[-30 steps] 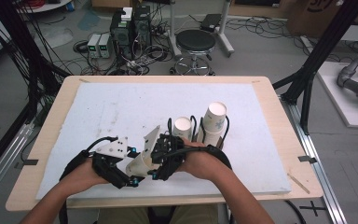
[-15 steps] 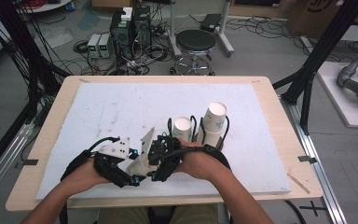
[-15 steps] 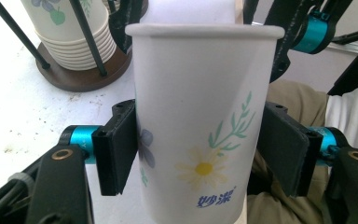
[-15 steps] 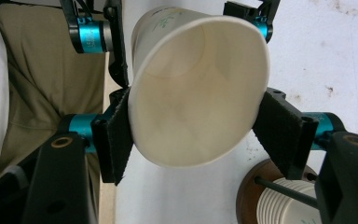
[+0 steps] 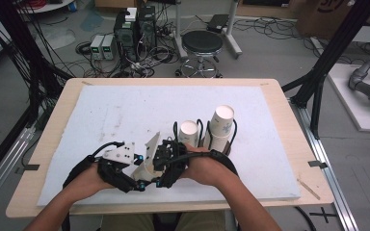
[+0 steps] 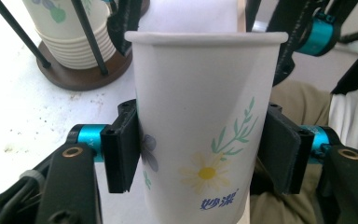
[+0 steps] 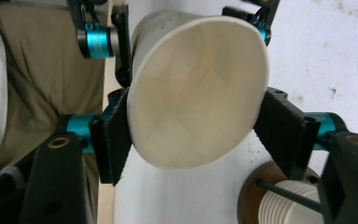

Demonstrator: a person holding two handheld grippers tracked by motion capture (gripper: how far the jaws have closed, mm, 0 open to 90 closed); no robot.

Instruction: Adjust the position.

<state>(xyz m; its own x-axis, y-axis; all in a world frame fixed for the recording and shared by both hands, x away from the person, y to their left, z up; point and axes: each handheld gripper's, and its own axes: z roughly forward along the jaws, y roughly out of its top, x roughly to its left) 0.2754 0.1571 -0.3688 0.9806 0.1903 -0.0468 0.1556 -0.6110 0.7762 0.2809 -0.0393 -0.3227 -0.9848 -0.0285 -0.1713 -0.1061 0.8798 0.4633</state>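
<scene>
The paper cup [image 6: 200, 135] is held above the near edge of the white table mat [image 5: 125, 110], between the two grippers and just in front of the two wire cup holders [image 5: 207, 134]. The left gripper [image 6: 200, 149] has just been closing and now pinches the cup's wall on both sides. The right gripper [image 7: 193, 126], around the rim, has just been opening and looks loose on one side, so I judge this a hand-over to the left.
</scene>
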